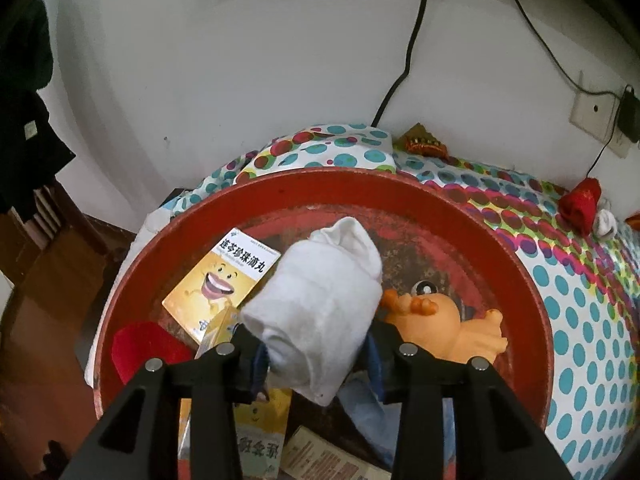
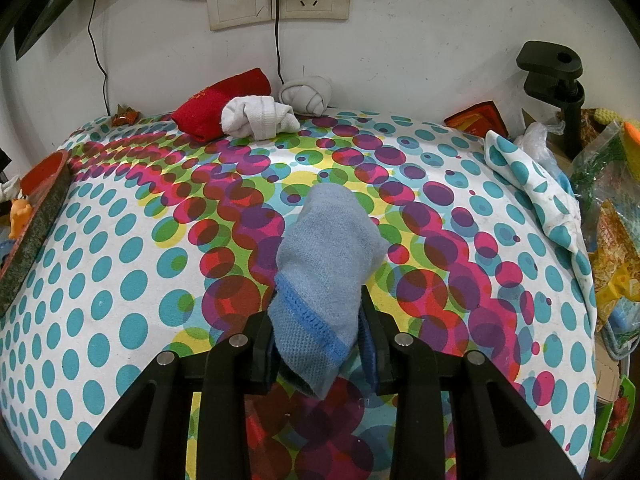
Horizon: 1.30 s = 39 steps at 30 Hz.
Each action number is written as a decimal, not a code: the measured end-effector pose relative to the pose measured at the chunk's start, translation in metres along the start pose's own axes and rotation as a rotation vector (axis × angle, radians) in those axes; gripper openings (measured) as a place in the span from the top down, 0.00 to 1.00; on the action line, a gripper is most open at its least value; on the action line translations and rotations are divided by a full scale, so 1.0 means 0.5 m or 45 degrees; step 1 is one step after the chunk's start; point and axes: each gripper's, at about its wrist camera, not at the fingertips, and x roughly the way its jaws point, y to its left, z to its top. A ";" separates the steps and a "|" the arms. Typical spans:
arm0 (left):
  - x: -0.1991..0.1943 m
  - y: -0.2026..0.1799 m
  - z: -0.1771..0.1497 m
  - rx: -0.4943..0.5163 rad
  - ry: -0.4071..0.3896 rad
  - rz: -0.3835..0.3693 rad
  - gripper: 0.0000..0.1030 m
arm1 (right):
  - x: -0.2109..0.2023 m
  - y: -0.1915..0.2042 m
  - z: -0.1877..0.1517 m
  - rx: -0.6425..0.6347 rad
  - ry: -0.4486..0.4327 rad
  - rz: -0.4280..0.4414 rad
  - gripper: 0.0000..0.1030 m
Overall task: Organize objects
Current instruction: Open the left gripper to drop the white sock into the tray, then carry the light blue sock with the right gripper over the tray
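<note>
A rolled white sock (image 1: pixel 320 300) lies between the fingers of my left gripper (image 1: pixel 314 340), above a round red tray (image 1: pixel 400 186). The jaws stand open around it, and the roll looks unsqueezed. In the tray lie a yellow medicine box (image 1: pixel 216 280), an orange rubber toy (image 1: pixel 444 320), a red piece (image 1: pixel 144 344) and a blue cloth (image 1: pixel 368 412). My right gripper (image 2: pixel 316 320) is shut on a light blue sock (image 2: pixel 328 256) over the dotted tablecloth (image 2: pixel 120 280). Near the wall lie a red sock roll (image 2: pixel 216 108), a white sock (image 2: pixel 260 118) and a grey knotted sock (image 2: pixel 306 94).
The tray's rim (image 2: pixel 36 232) shows at the left edge of the right wrist view. A black clamp (image 2: pixel 560 80) and a pile of bags and packets (image 2: pixel 612 200) crowd the table's right side. Wall sockets (image 2: pixel 280 0) with cables hang behind the table.
</note>
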 end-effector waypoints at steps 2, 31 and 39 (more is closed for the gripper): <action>-0.006 0.002 -0.009 0.005 -0.010 0.007 0.53 | 0.000 0.000 0.000 -0.001 0.000 -0.001 0.70; -0.208 0.031 -0.224 -0.016 -0.237 0.071 0.50 | -0.004 0.016 -0.003 -0.066 -0.011 -0.090 0.78; -0.199 0.038 -0.224 -0.031 -0.221 0.039 0.50 | -0.048 0.074 0.001 -0.018 -0.053 0.012 0.79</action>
